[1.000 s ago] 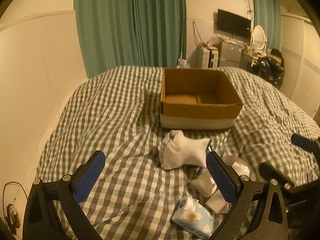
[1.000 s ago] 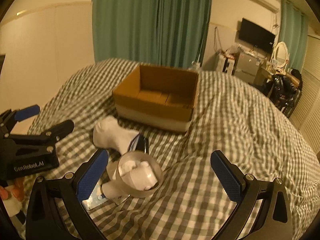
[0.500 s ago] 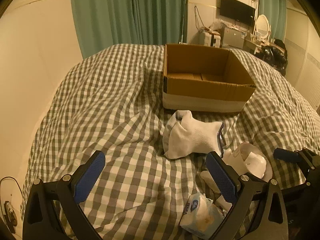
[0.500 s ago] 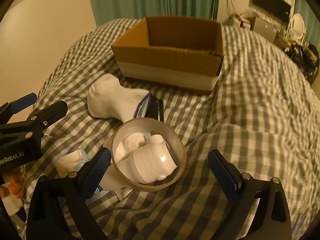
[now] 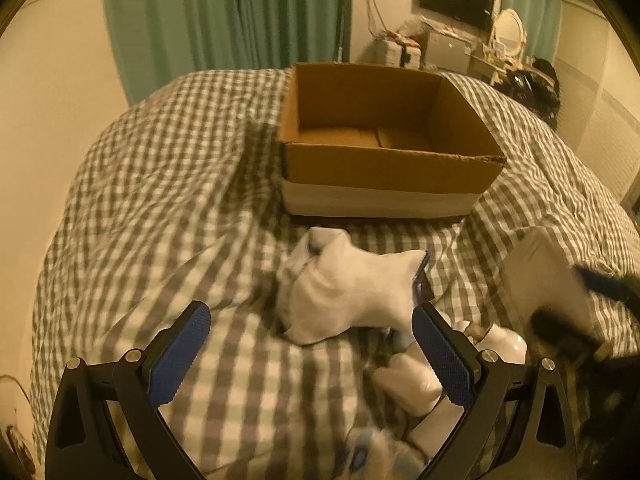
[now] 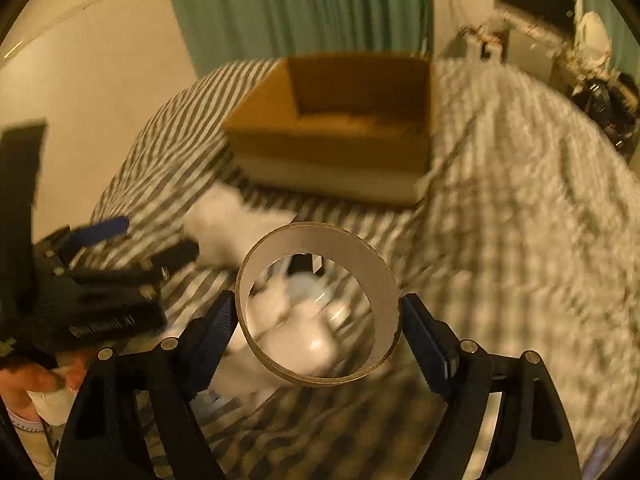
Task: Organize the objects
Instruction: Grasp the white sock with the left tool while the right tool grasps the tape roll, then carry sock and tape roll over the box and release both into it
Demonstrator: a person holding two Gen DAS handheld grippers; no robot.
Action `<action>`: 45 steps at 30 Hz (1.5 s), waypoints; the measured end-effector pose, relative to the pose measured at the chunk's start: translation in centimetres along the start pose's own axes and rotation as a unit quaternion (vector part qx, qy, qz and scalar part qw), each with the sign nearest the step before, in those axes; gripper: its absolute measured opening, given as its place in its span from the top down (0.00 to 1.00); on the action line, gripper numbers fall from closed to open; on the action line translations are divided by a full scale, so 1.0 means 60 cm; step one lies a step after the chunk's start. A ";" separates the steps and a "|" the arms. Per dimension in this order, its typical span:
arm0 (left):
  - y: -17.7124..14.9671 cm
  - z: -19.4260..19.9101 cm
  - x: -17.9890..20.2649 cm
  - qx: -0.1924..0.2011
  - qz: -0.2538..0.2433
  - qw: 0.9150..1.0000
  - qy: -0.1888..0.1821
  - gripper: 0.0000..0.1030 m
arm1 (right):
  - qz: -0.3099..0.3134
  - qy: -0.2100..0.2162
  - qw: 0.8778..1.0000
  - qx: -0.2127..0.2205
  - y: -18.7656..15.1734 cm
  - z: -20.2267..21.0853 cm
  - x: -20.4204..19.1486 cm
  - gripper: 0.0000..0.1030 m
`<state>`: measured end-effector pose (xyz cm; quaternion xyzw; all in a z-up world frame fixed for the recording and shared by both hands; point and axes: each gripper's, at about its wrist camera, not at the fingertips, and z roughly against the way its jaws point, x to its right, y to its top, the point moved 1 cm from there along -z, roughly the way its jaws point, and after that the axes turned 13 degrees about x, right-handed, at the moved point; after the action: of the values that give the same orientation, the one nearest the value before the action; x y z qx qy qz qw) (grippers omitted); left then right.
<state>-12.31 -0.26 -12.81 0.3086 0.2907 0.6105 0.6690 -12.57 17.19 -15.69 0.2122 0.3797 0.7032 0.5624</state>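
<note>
Starting at the left, the left gripper (image 5: 310,350) is held with jaws wide and empty over the checked bedspread (image 5: 160,208), the white sock (image 5: 348,296) lying just ahead of it. Further right, the tape ring (image 6: 318,306), which half a second ago lay flat around the white bottle (image 6: 298,340), has been clamped across its outer wall by the right gripper (image 6: 318,320) and lifted clear. The cardboard box (image 6: 340,136) beyond appears empty, so the ring is judged the first item bound for it.
</note>
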 end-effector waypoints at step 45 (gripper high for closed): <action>0.147 0.066 -0.011 0.070 -0.028 0.997 -0.033 0.26 | 0.082 -0.064 0.989 0.106 0.136 0.110 0.021 0.21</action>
<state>-14.98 -0.57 -3.48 0.3665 0.3195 0.5591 0.6716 -13.27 19.72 -5.45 0.3453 0.3970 0.6877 0.5003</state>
